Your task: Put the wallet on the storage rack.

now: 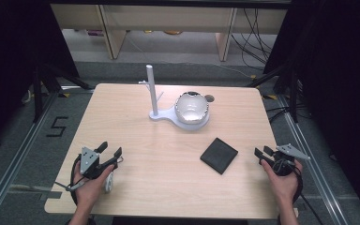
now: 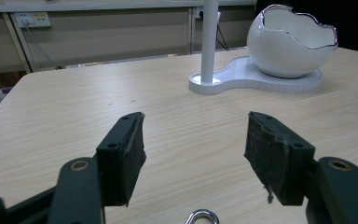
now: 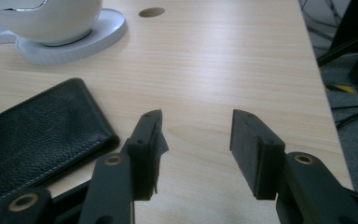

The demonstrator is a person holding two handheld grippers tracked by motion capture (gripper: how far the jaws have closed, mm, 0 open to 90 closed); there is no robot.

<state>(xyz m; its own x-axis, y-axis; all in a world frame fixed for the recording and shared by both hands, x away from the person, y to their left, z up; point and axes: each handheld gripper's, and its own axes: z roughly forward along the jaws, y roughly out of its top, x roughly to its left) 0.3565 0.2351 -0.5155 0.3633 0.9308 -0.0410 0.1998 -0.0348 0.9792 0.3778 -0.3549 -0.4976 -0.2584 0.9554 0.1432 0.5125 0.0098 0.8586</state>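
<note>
One camera looks down from overhead; two ride low by the counter (image 1: 136, 140), both catching the white bowl (image 2: 291, 42) at upper frame.

Right claw (image 3: 196, 154) low over table (image 3: 242, 60), jaws spread wide, nothing between them. Black leather wallet (image 3: 37, 135) flat on table, just left of left jaw, apart from it. White egg-shaped bowl (image 3: 46, 18) on white base (image 3: 98, 32), top left. Round hole (image 3: 151, 12) in tabletop beyond.

black two-jaw claw (image 1: 112, 153), grey plate
</note>
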